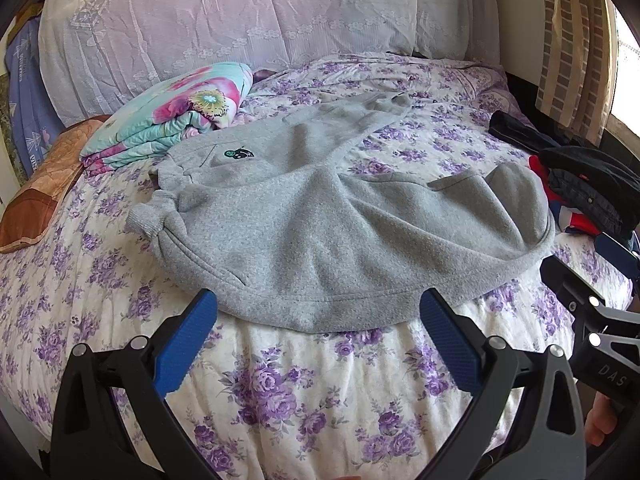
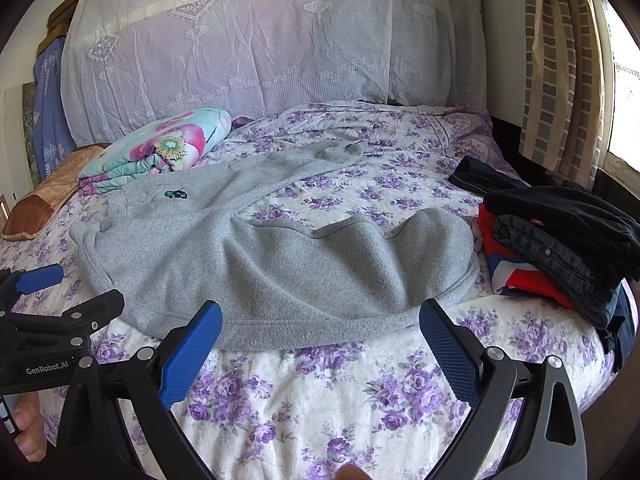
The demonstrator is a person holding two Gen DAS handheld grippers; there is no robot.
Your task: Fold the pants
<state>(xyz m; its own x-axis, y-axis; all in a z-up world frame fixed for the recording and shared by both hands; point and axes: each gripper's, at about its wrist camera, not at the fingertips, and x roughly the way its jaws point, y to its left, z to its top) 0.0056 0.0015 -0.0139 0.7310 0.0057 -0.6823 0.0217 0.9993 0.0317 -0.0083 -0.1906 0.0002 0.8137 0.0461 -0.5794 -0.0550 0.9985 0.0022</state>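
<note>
The grey fleece pants (image 1: 320,216) lay spread on the bed (image 1: 320,392), their long axis running left to right across my view. The cuffed ends (image 1: 160,208) pointed left toward a folded floral quilt (image 1: 176,120); one leg (image 2: 296,168) angled away toward the headboard. A small dark logo (image 1: 238,154) faced up. The sheet was white with purple flowers, a lace cover (image 2: 260,48) hung behind, a brown pillow (image 1: 40,192) sat far left, and a stack of dark and red clothes (image 2: 560,240) sat at the right beside a striped curtain (image 2: 560,60). I held both tongs low over the near hem, side by side: my left gripper (image 1: 318,320) and right gripper (image 2: 320,324) each gaped wide, clasping nothing.
</note>
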